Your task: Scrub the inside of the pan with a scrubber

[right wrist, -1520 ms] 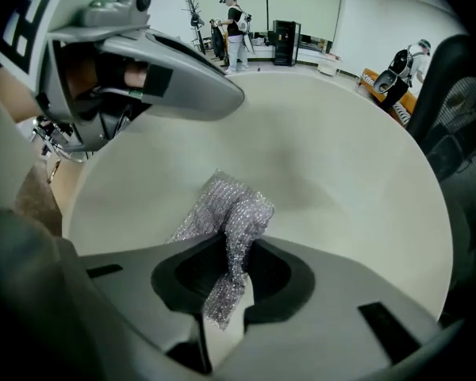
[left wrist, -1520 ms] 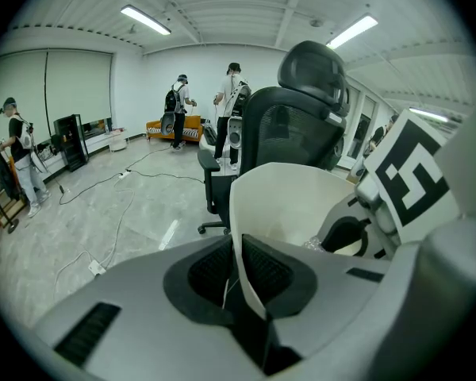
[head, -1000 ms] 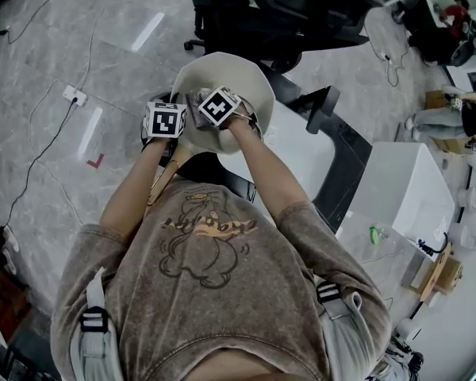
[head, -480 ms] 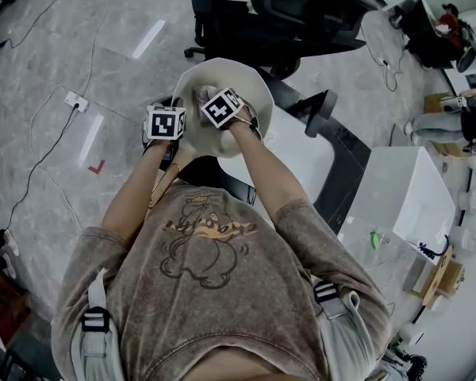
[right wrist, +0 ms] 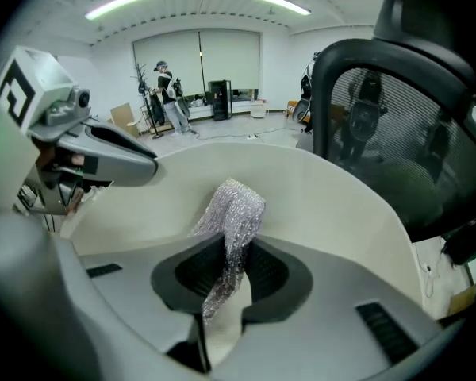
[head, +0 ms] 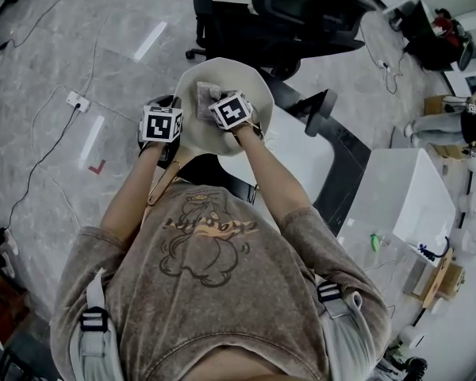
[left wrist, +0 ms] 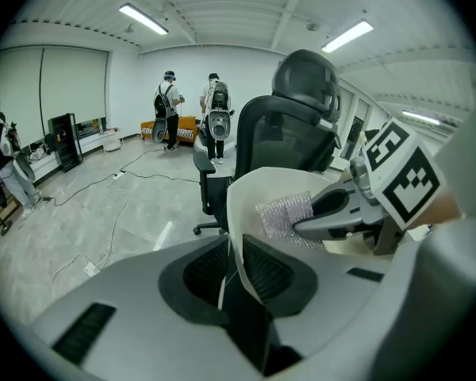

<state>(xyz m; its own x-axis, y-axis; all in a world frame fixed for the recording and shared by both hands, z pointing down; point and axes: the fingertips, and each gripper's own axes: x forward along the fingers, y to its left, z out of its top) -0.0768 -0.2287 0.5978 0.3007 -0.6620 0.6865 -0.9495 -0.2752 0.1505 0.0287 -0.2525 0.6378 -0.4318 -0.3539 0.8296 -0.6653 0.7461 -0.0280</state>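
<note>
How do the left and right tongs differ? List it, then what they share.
The left tongs clamp the thin rim of the pan; the right tongs clamp the silvery scrubber. The left tongs sit at the pan's edge; the right tongs reach over its inside. Shared: both are shut on something.

The cream-white round pan is showing a plain pale inside, with the silvery, glittering mesh scrubber glinting against it. The pale grey left gripper and right gripper are both wearing black ribbed pads (their marker cubes are carrying black squares on white).
</note>
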